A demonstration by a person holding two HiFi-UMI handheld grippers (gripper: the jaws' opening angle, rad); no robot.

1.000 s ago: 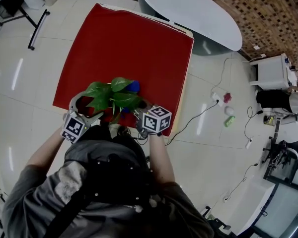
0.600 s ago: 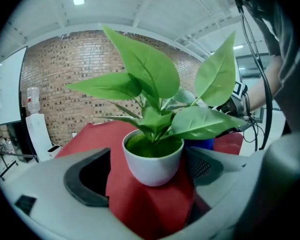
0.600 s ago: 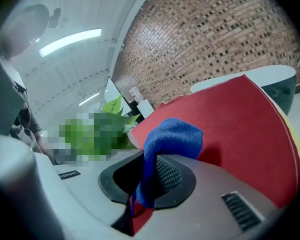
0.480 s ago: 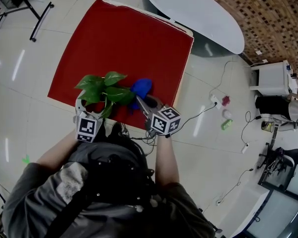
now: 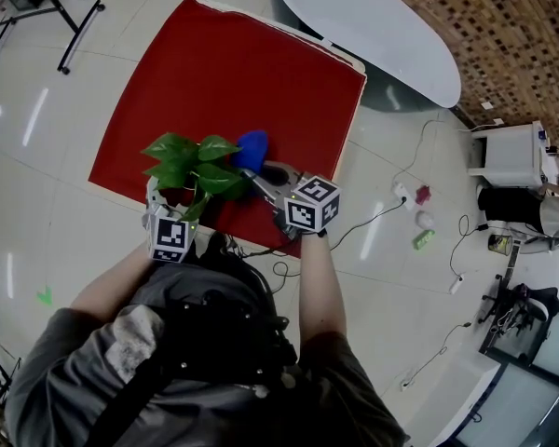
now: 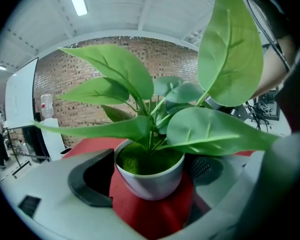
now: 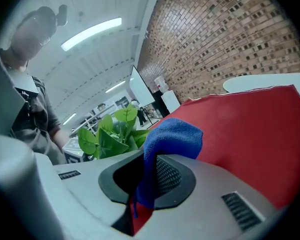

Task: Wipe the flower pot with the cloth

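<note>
While the left tool (image 6: 148, 174) clamps the white flower pot (image 6: 150, 186) and the right tool (image 7: 150, 181) pinches the blue cloth (image 7: 172, 136), both sit at the red desk's (image 5: 242, 73) near edge. Wiping seems about to begin; next, the cloth must press against the pot's wall.

Setting: indoor lab or office-type workspace. Glossy tiled floor (image 5: 37, 156) with loose cables (image 5: 368, 214), brick wall (image 5: 503, 26), whiteboard (image 6: 20, 99). Ceiling strip lights (image 7: 90, 34); white oval table (image 5: 373, 26).
</note>
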